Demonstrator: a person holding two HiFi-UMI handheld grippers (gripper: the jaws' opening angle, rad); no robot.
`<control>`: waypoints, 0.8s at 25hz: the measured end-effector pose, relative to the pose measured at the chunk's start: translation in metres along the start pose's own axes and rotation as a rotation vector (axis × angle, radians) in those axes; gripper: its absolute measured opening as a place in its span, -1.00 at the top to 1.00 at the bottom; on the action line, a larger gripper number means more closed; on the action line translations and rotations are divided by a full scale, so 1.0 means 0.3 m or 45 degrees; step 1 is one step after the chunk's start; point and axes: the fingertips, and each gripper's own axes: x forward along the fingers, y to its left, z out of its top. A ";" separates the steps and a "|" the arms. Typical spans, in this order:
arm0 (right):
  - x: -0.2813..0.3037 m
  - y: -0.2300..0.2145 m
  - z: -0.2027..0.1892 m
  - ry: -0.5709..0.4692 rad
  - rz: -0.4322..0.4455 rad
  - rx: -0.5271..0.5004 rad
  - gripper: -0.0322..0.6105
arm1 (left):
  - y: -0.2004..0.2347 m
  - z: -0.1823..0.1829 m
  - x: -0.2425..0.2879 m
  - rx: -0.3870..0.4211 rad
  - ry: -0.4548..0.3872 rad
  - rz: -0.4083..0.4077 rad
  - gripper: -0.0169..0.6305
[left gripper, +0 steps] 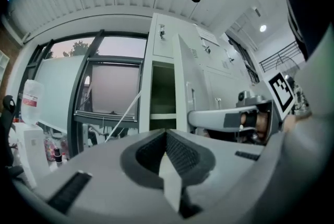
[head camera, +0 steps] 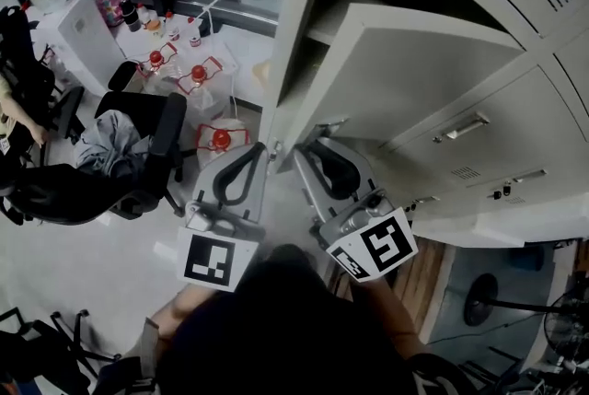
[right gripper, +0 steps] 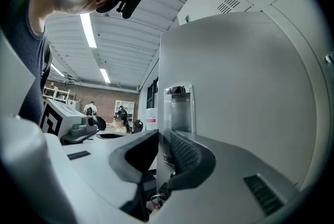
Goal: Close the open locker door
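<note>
Now the right tongs [right gripper: 160, 135] clench the free edge of the open door [right gripper: 235, 87]; the left tongs [left gripper: 166, 133], pinched together and empty, hang just left of it.

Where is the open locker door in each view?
Head view: open locker door, centre right.
Left gripper view: door, centre, seen obliquely.
Right gripper view: door fills the right half.
Shared landmark: right gripper clamping the door's free edge.

Office-like workroom: metal lockers [head camera: 515, 108], wheeled office chairs [head camera: 168, 131], ceiling strip lights [right gripper: 88, 30], brick wall [right gripper: 102, 100].
</note>
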 end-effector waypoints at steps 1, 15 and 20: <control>0.003 -0.002 0.000 -0.002 -0.011 -0.002 0.67 | 0.003 -0.003 0.000 -0.004 -0.001 -0.015 0.95; 0.073 -0.054 -0.006 0.007 -0.092 -0.015 0.67 | 0.064 -0.002 0.041 0.003 -0.039 -0.084 0.95; 0.111 -0.082 -0.008 0.016 -0.108 -0.025 0.68 | 0.081 0.017 0.086 0.041 -0.048 -0.105 0.95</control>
